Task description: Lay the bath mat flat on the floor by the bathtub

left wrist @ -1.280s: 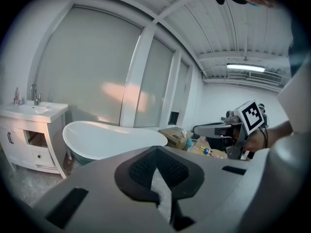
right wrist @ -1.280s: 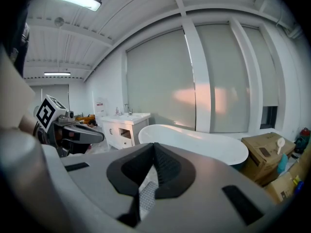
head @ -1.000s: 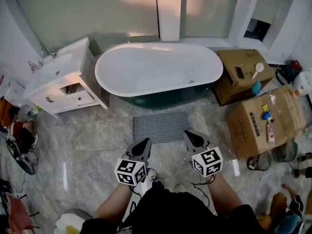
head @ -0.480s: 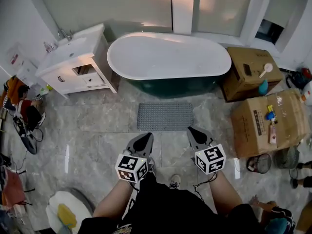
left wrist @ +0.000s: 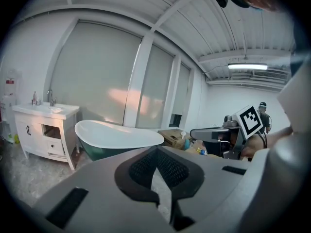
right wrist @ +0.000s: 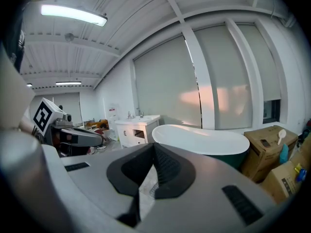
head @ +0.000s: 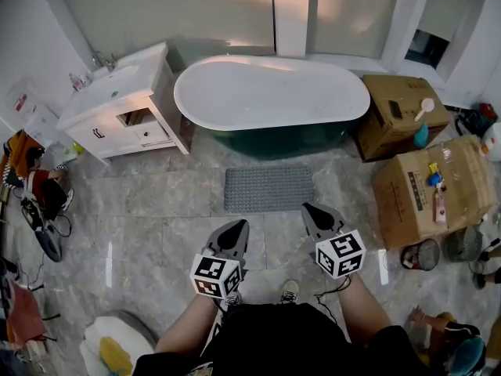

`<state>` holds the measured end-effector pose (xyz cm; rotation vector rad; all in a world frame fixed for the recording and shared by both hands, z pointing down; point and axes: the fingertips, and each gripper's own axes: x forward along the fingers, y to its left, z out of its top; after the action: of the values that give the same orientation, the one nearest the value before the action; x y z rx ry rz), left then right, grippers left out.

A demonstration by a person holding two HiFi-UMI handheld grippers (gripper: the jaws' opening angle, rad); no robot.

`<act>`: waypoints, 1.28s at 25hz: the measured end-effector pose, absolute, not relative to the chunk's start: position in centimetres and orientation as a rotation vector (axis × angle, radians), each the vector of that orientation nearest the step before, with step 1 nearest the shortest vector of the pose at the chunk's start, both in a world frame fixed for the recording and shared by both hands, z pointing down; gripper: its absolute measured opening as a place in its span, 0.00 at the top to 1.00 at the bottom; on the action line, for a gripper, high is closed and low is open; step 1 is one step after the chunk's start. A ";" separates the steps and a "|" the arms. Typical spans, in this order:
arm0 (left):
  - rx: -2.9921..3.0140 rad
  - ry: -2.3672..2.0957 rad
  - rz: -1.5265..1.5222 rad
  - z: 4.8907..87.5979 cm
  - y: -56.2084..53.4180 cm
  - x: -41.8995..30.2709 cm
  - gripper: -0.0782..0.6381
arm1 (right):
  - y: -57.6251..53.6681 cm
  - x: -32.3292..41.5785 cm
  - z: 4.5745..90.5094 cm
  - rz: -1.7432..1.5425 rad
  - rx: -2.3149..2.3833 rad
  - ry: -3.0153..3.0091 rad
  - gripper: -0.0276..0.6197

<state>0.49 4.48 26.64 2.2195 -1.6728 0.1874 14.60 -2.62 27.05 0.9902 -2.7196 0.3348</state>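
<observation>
The grey bath mat (head: 268, 189) lies flat on the marble floor, right in front of the white bathtub (head: 272, 92) with its dark green underside. Both grippers are held close to the person's body, short of the mat and off the floor. My left gripper (head: 235, 228) is shut and holds nothing, and so is my right gripper (head: 314, 211). In the left gripper view the jaws (left wrist: 156, 152) meet at their tips, with the bathtub (left wrist: 116, 136) ahead. In the right gripper view the jaws (right wrist: 154, 149) are also together, facing the tub (right wrist: 204, 140).
A white vanity with a sink (head: 117, 104) stands left of the tub. Two cardboard boxes (head: 401, 112) (head: 427, 190) stand at the right, with a wire basket (head: 425, 253) beside them. Clutter lines the left wall (head: 35, 202). A white-and-yellow object (head: 109, 351) lies at the lower left.
The head view has shifted a little, so the tub and mat sit slightly further right in frame. The mat stays flat. Both grippers stay shut and empty near the body.
</observation>
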 end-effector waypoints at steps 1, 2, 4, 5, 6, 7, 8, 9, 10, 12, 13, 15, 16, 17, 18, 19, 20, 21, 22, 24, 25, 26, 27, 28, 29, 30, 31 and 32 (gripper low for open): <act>2.216 -1.662 0.180 26.7 4.7 -0.2 0.87 | -2.3 13.9 27.0 0.338 1.001 -2.715 0.93; 2.213 -1.652 0.172 26.6 4.9 -0.9 0.87 | -2.0 13.2 27.0 0.342 1.013 -2.710 0.93; 2.220 -1.634 0.162 26.5 5.2 -2.5 0.87 | -1.4 11.6 26.9 0.346 1.032 -2.701 0.93; 2.227 -1.627 0.163 26.4 5.4 -3.2 0.87 | -1.1 10.7 26.8 0.346 1.039 -2.698 0.93; 2.234 -1.620 0.166 26.4 5.7 -4.0 0.87 | -0.6 9.9 26.7 0.346 1.046 -2.696 0.93; 2.243 -1.615 0.169 26.4 6.0 -4.8 0.87 | -0.2 9.1 26.7 0.346 1.053 -2.695 0.93; 2.251 -1.611 0.172 26.3 6.3 -5.5 0.87 | 0.3 8.4 26.6 0.347 1.060 -2.693 0.93; 2.259 -1.610 0.173 26.2 6.6 -6.2 0.87 | 0.8 7.8 26.5 0.347 1.068 -2.691 0.93; 2.267 -1.610 0.173 26.0 7.0 -6.9 0.87 | 1.2 7.2 26.5 0.346 1.074 -2.690 0.93; 2.280 -1.613 0.169 25.8 7.5 -7.9 0.87 | 2.0 6.3 26.5 0.339 1.083 -2.687 0.93; 2.285 -1.613 0.165 25.8 7.7 -8.3 0.87 | 2.4 5.9 26.4 0.334 1.088 -2.685 0.93; 2.290 -1.607 0.159 25.8 8.2 -8.8 0.87 | 3.0 5.5 26.3 0.326 1.098 -2.680 0.93; 2.292 -1.602 0.157 25.9 8.4 -8.9 0.87 | 3.2 5.4 26.3 0.325 1.102 -2.676 0.93; 2.293 -1.597 0.154 26.0 8.6 -9.0 0.87 | 3.5 5.4 26.2 0.323 1.106 -2.673 0.93; 2.294 -1.591 0.152 26.0 8.7 -9.0 0.87 | 3.7 5.3 26.2 0.322 1.110 -2.670 0.93; 2.297 -1.587 0.148 26.0 8.9 -9.0 0.87 | 3.9 5.3 26.1 0.319 1.113 -2.667 0.93; 2.300 -1.585 0.145 25.9 9.0 -9.1 0.87 | 4.1 5.3 26.1 0.316 1.116 -2.666 0.93; 2.302 -1.585 0.142 25.8 9.2 -9.2 0.87 | 4.2 5.2 26.0 0.312 1.117 -2.664 0.93; 2.304 -1.585 0.138 25.8 9.3 -9.3 0.87 | 4.4 5.2 25.9 0.308 1.117 -2.664 0.93; 2.305 -1.586 0.136 25.7 9.6 -9.4 0.87 | 4.8 5.1 25.8 0.303 1.117 -2.662 0.93; 2.306 -1.585 0.139 25.6 9.7 -9.4 0.87 | 4.9 5.1 25.8 0.301 1.117 -2.661 0.93; 2.305 -1.583 0.144 25.6 9.8 -9.4 0.87 | 5.0 5.2 25.8 0.300 1.117 -2.661 0.93; 2.303 -1.577 0.151 25.6 10.0 -9.3 0.87 | 5.1 5.2 25.7 0.298 1.117 -2.662 0.93; 2.300 -1.571 0.158 25.5 10.1 -9.2 0.87 | 5.1 5.2 25.8 0.297 1.116 -2.663 0.93; 2.298 -1.568 0.160 25.5 10.2 -9.0 0.87 | 5.2 5.4 25.8 0.297 1.115 -2.665 0.93; 2.300 -1.573 0.157 25.4 10.1 -8.8 0.87 | 5.2 5.6 25.8 0.298 1.115 -2.667 0.93; 2.304 -1.580 0.150 25.4 10.1 -8.7 0.87 | 5.3 5.8 25.8 0.298 1.115 -2.668 0.93; 2.307 -1.586 0.144 25.3 10.0 -8.5 0.87 | 5.3 6.0 25.8 0.299 1.114 -2.668 0.93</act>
<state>-8.50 10.03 25.28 2.3073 -1.5861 0.1445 5.97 5.26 25.81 1.1143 -2.6684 0.2992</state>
